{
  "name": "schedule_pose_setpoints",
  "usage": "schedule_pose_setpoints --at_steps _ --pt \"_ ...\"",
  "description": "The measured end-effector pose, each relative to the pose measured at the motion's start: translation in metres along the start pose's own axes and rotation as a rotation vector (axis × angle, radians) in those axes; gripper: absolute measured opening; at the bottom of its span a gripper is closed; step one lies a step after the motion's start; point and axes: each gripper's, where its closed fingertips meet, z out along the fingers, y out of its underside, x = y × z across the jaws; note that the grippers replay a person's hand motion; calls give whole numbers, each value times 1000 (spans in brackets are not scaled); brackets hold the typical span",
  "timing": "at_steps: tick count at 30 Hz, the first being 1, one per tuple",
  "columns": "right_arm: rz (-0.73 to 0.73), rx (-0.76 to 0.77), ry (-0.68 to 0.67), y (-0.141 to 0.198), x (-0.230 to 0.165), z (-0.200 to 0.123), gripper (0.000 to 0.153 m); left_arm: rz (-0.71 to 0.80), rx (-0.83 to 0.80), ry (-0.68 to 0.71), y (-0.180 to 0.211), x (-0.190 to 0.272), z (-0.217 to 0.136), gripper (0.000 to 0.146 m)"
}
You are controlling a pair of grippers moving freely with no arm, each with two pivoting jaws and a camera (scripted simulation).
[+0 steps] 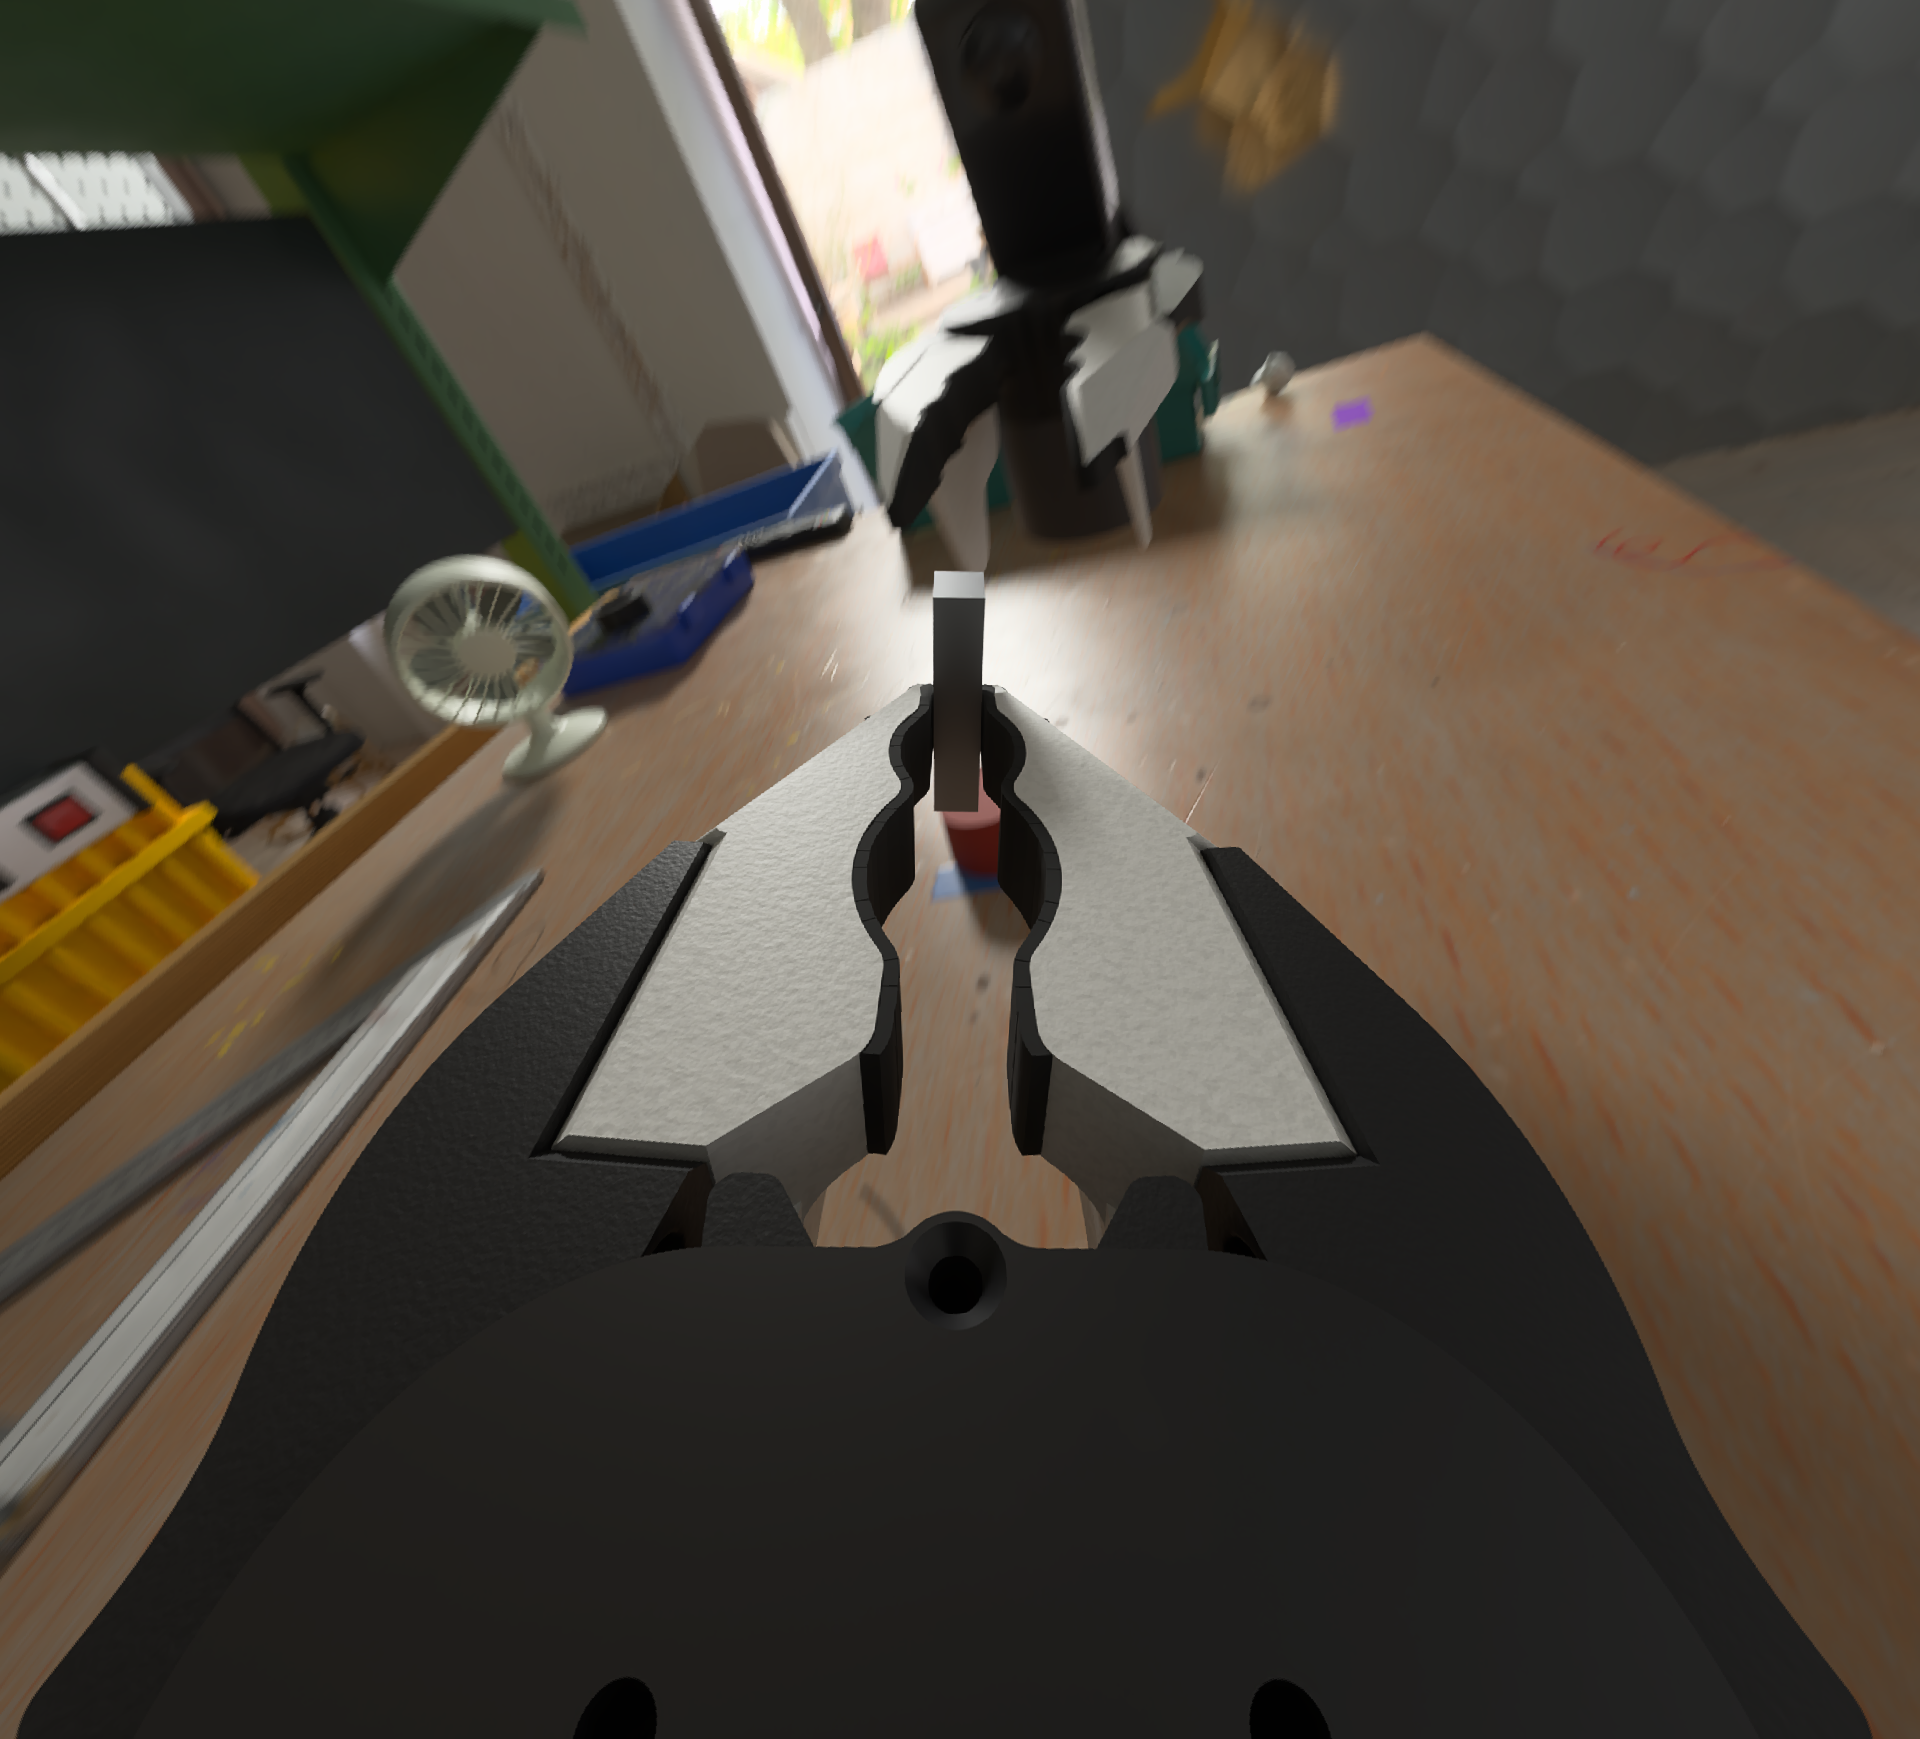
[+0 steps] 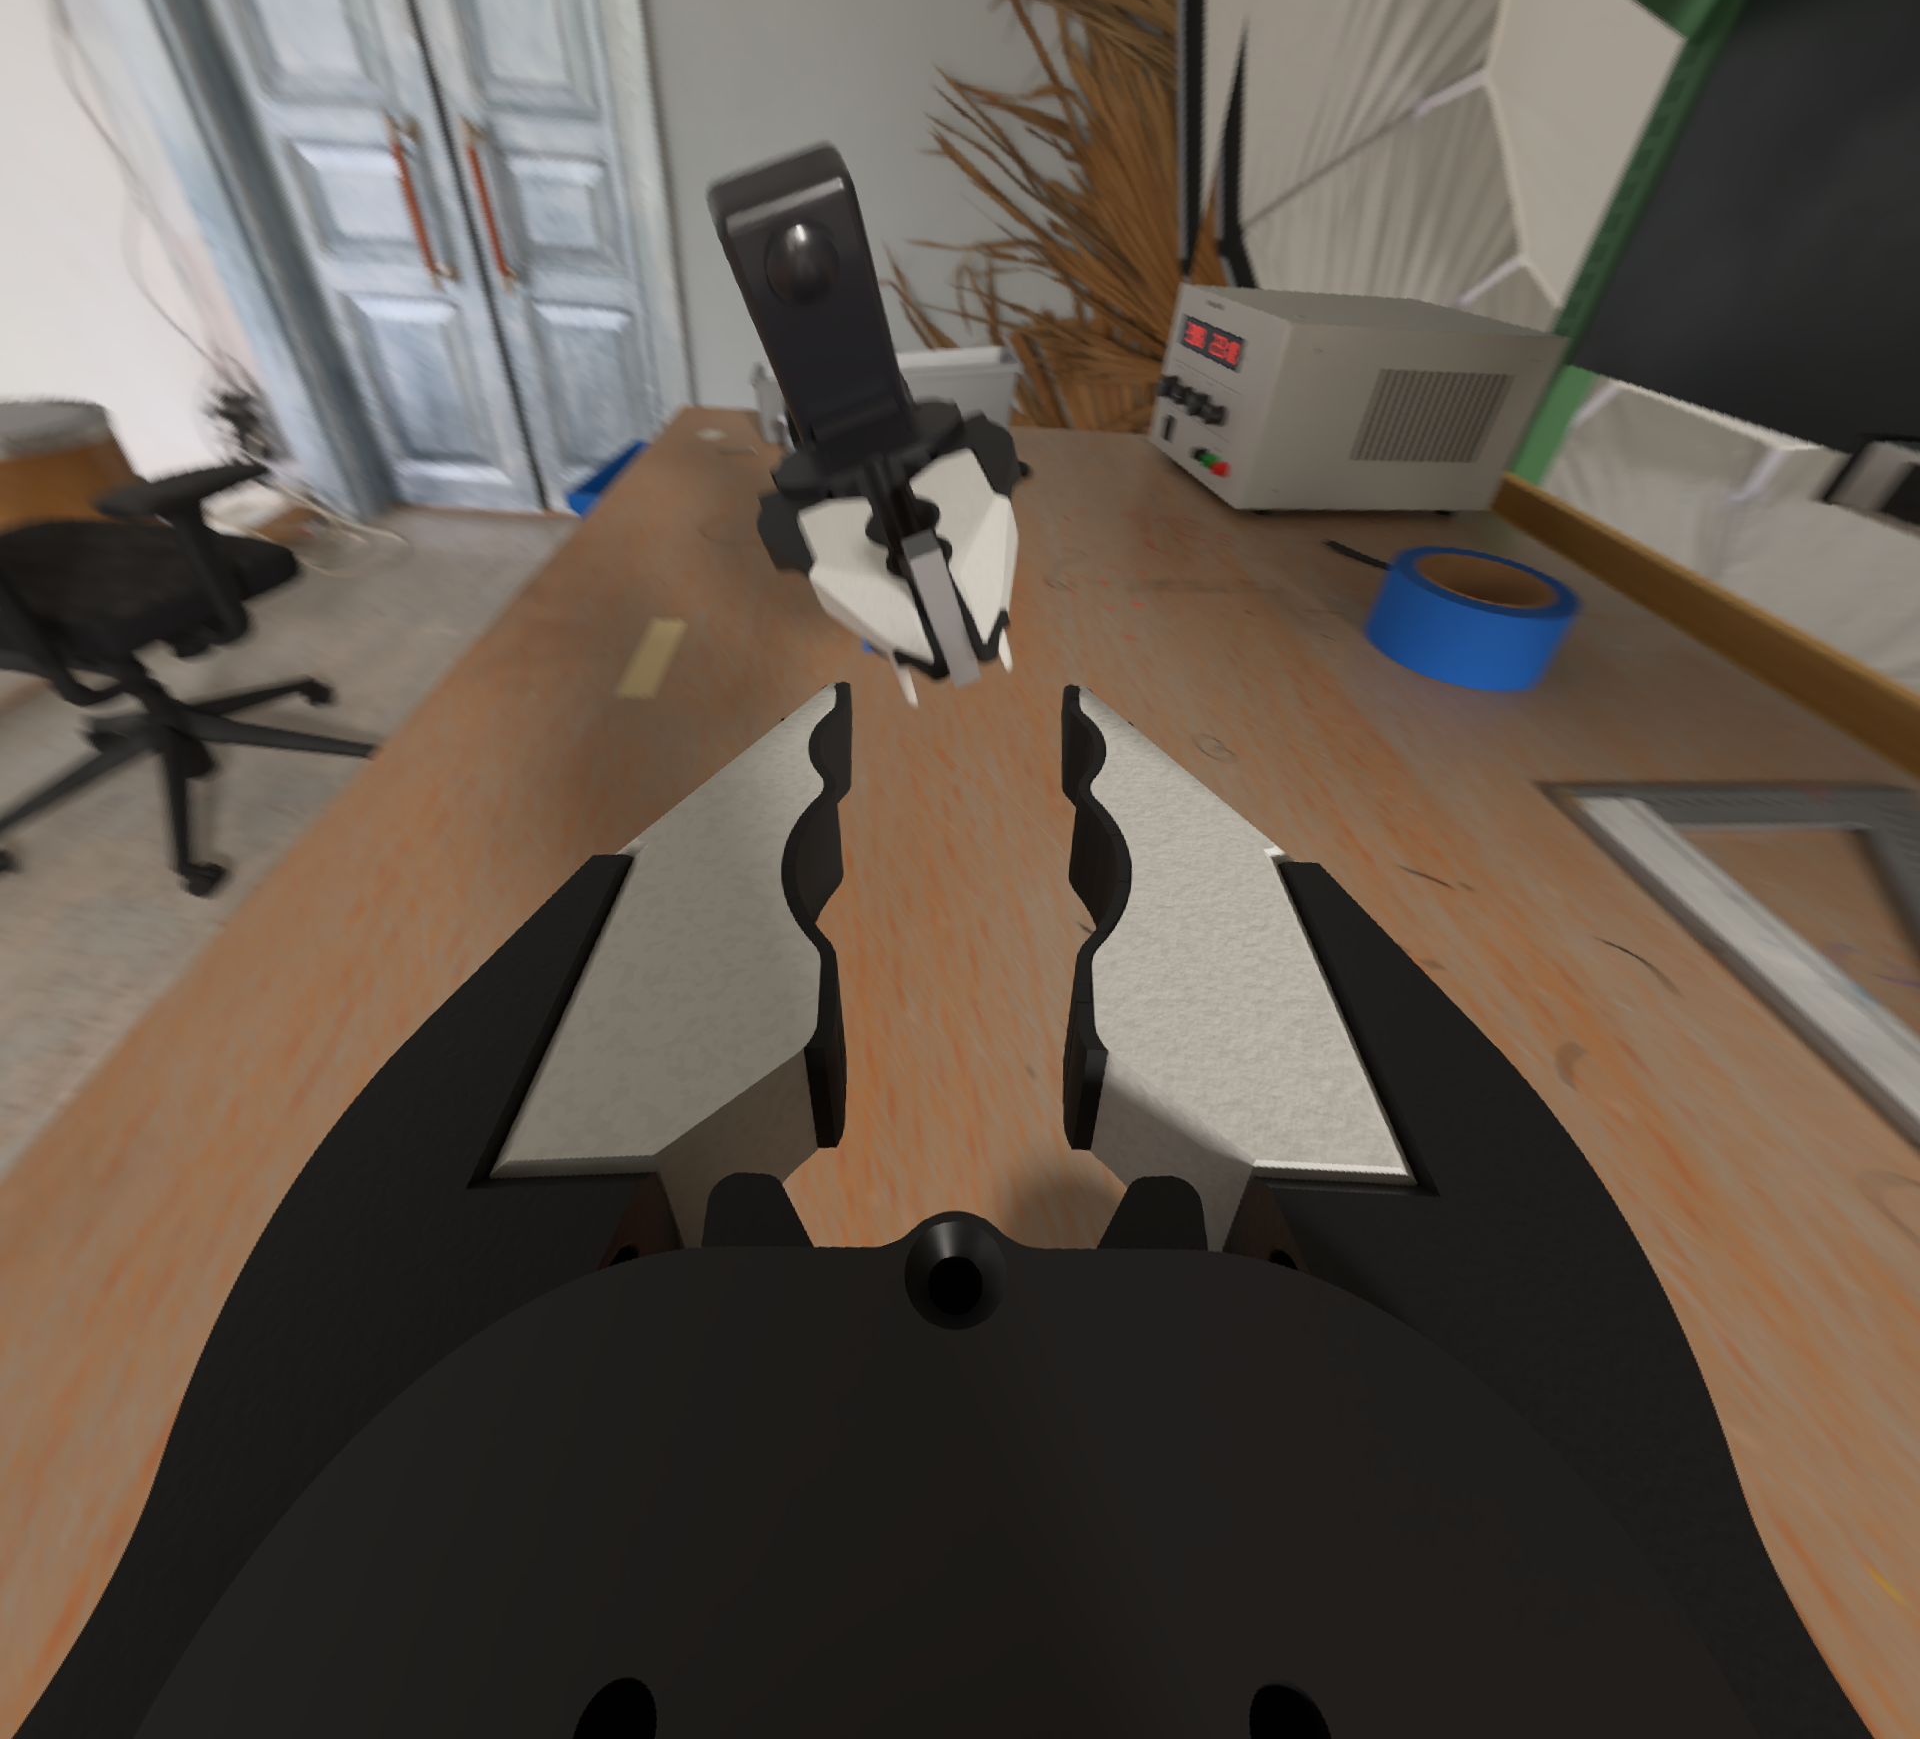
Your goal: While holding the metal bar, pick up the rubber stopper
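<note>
My left gripper (image 1: 958,702) is shut on a short grey metal bar (image 1: 956,640), which sticks out past the fingertips above the wooden table (image 1: 1455,806). A dark red rubber stopper (image 1: 971,842) stands on the table on a blue patch and shows through the gap between the left fingers, below the bar. My right gripper (image 2: 956,702) is open and empty above the table and faces the left gripper (image 2: 956,671), which holds the bar (image 2: 930,588). The right gripper also shows in the left wrist view (image 1: 1023,484), farther off. The stopper is hidden in the right wrist view.
A small white fan (image 1: 480,650), a blue tray (image 1: 717,515), a yellow bin (image 1: 104,879) and long metal strips (image 1: 260,1066) line the left side. A blue tape roll (image 2: 1470,619), a beige power supply (image 2: 1351,401) and a metal frame (image 2: 1745,879) lie to the right. An office chair (image 2: 156,588) stands off the table.
</note>
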Motion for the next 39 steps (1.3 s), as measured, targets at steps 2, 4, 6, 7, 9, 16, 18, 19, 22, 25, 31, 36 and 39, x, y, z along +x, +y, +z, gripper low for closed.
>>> schedule_pose_setpoints --at_steps 2,4,6,7,9,16,18,19,22,25,31,36,39 --pt "-47 -63 68 12 8 -22 45 -1 -98 -14 13 -9 -7 8" --pt "-71 -221 161 41 20 -47 51 -8 -189 6 28 -15 -12 8" --pt "-55 -387 235 74 31 -68 58 -1 -266 30 40 -21 -12 8" --pt "-33 -446 255 88 34 -75 62 1 -287 47 45 -23 -9 8" --pt "5 -511 258 110 38 -78 68 -7 -298 80 50 -27 -3 8" --pt "51 -654 260 160 55 -66 78 -150 -34 75 31 -37 6 8" --pt "47 -634 243 162 56 -63 73 -233 148 59 14 -42 -2 8" --pt "48 -626 228 162 55 -61 69 -279 246 58 5 -45 -7 8" --pt "41 -622 211 161 54 -58 51 -351 445 43 -12 -51 -25 8" --pt "-8 -610 225 150 54 -56 48 -377 544 51 -24 -52 -38 8" --pt "-89 -561 239 112 49 -54 48 -393 606 47 -32 -49 -52 8" --pt "-142 -592 236 108 47 -58 48 -216 208 -7 5 -39 -31 8" --pt "-145 -589 238 107 46 -58 48 -182 141 17 14 -31 -24 8"
